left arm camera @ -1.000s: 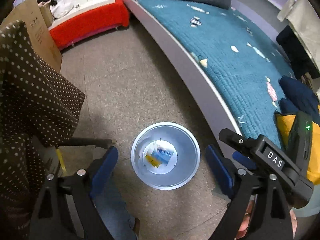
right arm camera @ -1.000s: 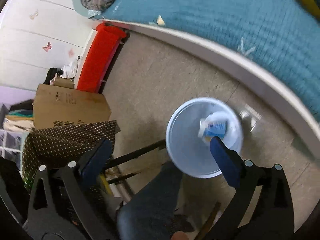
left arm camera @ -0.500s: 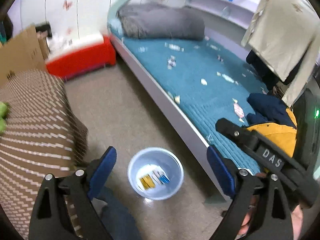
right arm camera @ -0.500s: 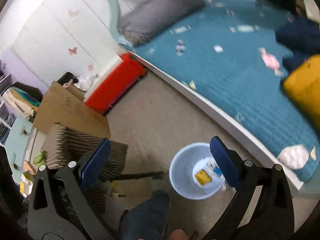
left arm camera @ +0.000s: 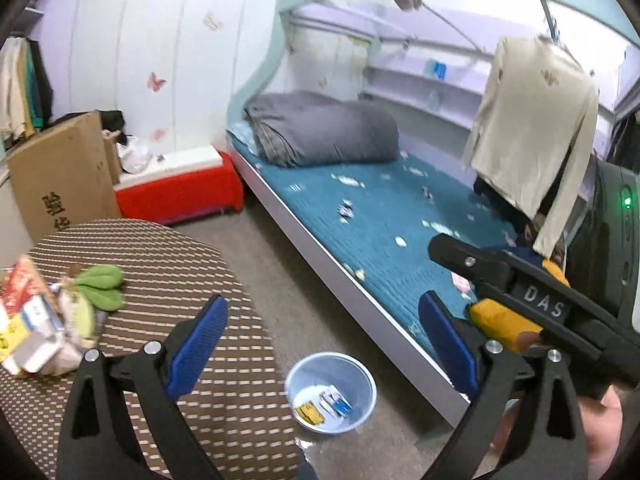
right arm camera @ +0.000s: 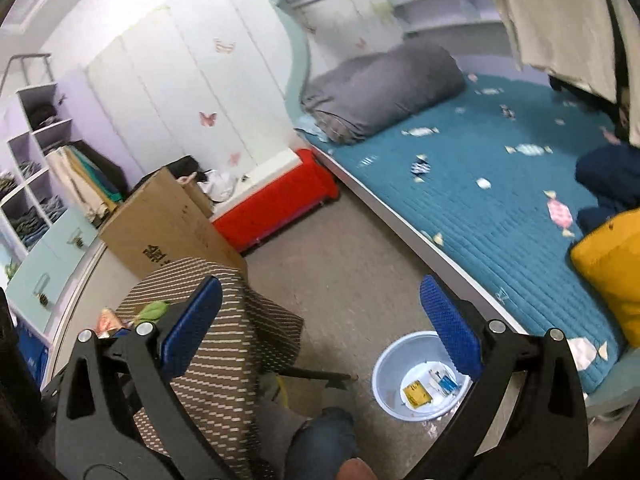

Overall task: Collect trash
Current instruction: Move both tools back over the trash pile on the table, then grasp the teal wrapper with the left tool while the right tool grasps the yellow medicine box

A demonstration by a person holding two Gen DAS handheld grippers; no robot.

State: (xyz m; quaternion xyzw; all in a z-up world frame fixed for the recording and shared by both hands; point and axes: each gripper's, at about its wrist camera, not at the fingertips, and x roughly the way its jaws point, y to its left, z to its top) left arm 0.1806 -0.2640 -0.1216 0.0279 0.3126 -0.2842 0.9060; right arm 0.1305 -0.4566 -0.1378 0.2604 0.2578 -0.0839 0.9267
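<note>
A pale blue bin (left arm camera: 362, 396) stands on the floor beside the bed, with a yellow packet (left arm camera: 308, 412) and a blue-and-white wrapper (left arm camera: 338, 400) at its bottom. My left gripper (left arm camera: 320, 304) hangs high above it, open, nothing between its blue pads. At the left, a pile of wrappers and cartons (left arm camera: 32, 320) and a green item (left arm camera: 100, 280) lie on the round table (left arm camera: 180, 264). In the right wrist view my right gripper (right arm camera: 320, 284) is also open and empty, above the bin (right arm camera: 386, 364) and table (right arm camera: 208, 344).
A bed with a teal cover (left arm camera: 380, 232) and grey rolled quilt (left arm camera: 324, 132) runs along the right. A red bench (left arm camera: 180, 192) and cardboard box (left arm camera: 60, 176) stand at the back. A yellow cushion (right arm camera: 612, 264) lies on the bed. A person's knee (right arm camera: 320, 440) is beneath.
Both grippers have risen and tilted up away from the bin, which now looks smaller and lower. The table top with its pile has come into view. Both stay wide apart.
</note>
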